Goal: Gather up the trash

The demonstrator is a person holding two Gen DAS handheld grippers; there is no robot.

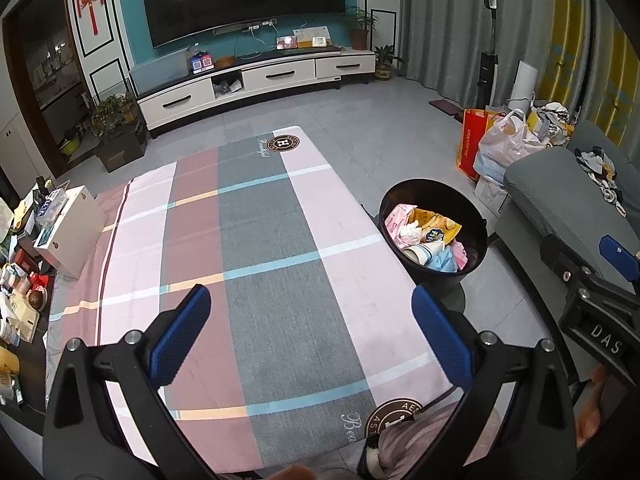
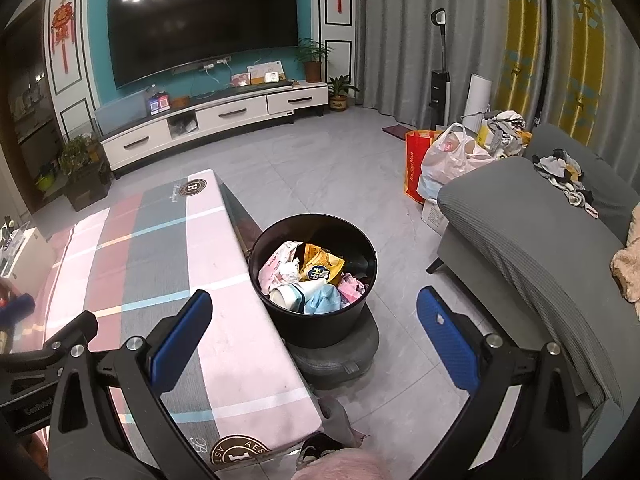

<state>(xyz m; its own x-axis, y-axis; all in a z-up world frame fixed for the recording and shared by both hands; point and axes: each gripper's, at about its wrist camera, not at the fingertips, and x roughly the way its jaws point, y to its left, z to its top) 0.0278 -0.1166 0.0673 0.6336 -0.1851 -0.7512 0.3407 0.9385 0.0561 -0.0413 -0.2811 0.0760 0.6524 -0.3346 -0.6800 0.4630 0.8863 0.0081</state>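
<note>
A black round trash bin stands on the floor at the right edge of the low table; it also shows in the right wrist view. It holds several pieces of trash: pink and yellow wrappers, a paper cup and blue cloth. My left gripper is open and empty above the checked tablecloth. My right gripper is open and empty, held above the bin and the table's right edge. The right gripper also shows at the right of the left wrist view.
A grey sofa stands to the right. Shopping bags sit on the floor beyond it. A white box and cluttered items are at the table's left. A TV cabinet lines the far wall.
</note>
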